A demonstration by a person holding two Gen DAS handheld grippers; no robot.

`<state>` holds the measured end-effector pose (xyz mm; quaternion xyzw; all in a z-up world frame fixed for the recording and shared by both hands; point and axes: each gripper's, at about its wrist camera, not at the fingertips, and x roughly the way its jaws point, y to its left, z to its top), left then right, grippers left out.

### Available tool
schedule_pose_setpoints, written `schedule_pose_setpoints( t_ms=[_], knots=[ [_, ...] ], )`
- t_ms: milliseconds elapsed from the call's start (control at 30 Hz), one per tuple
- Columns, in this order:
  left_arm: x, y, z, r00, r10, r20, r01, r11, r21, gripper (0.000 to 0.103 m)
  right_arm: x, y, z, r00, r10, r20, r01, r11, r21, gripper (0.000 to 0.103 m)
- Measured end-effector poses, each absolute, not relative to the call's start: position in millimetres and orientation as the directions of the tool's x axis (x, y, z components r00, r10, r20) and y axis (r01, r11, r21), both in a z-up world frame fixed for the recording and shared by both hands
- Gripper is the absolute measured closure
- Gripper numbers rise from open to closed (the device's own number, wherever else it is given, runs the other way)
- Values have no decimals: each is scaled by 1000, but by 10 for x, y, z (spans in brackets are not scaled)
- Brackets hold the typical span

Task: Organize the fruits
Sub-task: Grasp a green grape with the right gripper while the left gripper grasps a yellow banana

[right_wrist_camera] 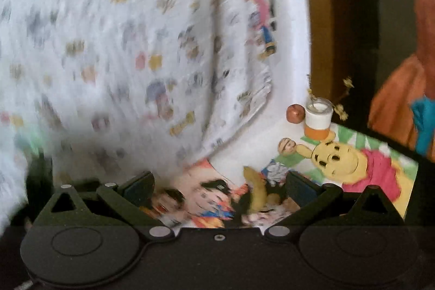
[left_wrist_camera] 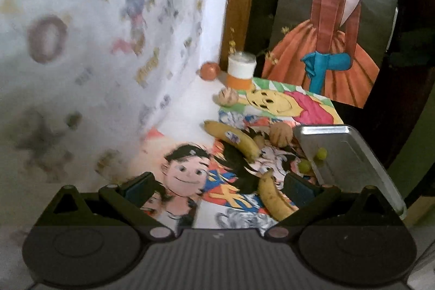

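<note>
Black jaws on both grippers stand wide, holding nothing. Left gripper [left_wrist_camera: 217, 188] hangs over cartoon-printed paper [left_wrist_camera: 187, 175]; near banana [left_wrist_camera: 273, 197] lies just beside its right finger. Second banana [left_wrist_camera: 233, 139] farther out, stickered. One green grape [left_wrist_camera: 304, 165] at the metal tray [left_wrist_camera: 361, 154] edge, another [left_wrist_camera: 321, 153] inside it. Two tan round fruits [left_wrist_camera: 281, 134] [left_wrist_camera: 229, 96] beyond; reddish fruit [left_wrist_camera: 210, 70] beside a white-orange cup [left_wrist_camera: 241, 69]. Right gripper [right_wrist_camera: 218, 188]: view blurred, one banana [right_wrist_camera: 257, 192] between its fingers, untouched.

The cartoon-printed table [left_wrist_camera: 190, 181] is viewed low and close from both wrists, the white cup [left_wrist_camera: 241, 67] being shared
</note>
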<state>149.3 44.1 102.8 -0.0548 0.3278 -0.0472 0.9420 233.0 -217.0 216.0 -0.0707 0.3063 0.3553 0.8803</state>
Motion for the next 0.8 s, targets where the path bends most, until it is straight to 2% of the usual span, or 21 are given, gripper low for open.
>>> schedule_pose_setpoints(
  t_ms=[200,433,600,700,800],
  knots=[
    [1761,292,683,715,-195,-671,56,973,-223,0,2585,-2255,1724,516,524,-678,-757,649,-74,1],
    [2040,135,362,657,-221,-721,57,968,-245,0,2732,-2288,1086,463,375,-804,-839,477,-261,1],
    [2274,-40,222,630,-233,-741,72,967,-243,0,2832,-2141,739,401,304,-864,-868,428,-252,2],
    [2350,-136,170,623,-233,-747,89,970,-228,1,2891,-2024,598,400,279,-873,-876,395,-276,8],
    [2397,-166,130,617,-248,-747,98,966,-240,3,2920,-1932,503,422,261,-868,-881,343,-325,19]
  ],
)
